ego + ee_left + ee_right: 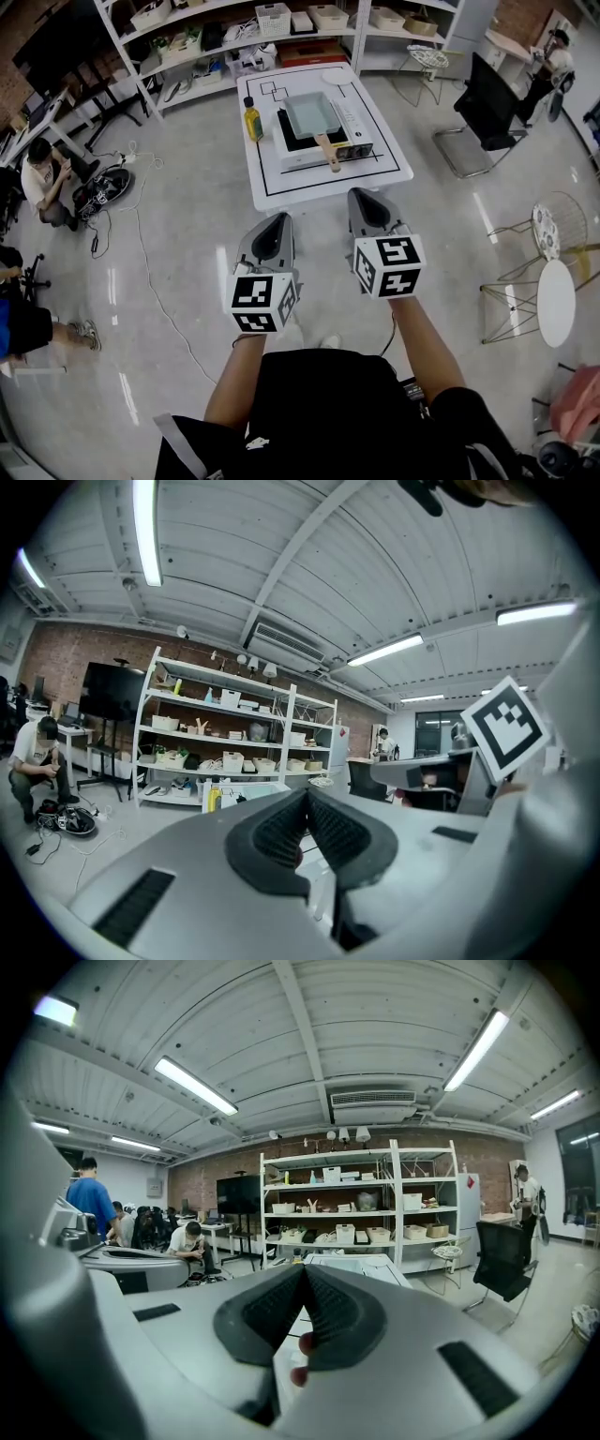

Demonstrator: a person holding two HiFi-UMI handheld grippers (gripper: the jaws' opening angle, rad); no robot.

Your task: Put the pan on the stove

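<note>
A pale rectangular pan [312,114] with a wooden handle [328,153] rests on a white portable stove [354,131] on the white table [281,183] ahead of me. A yellow bottle [252,120] stands left of the stove and shows small in the left gripper view as the bottle [214,797]. My left gripper [278,217] and right gripper [362,193] hang side by side over the floor, short of the table's near edge. The left gripper [307,794] and the right gripper [304,1269] both show shut jaws with nothing between them.
Shelving [281,28] with bins runs behind the table. A black chair [487,108] stands to the right, with a round white table [556,300] and a wire chair [553,230] nearer. A person [42,178] sits on the floor at left beside cables [141,244].
</note>
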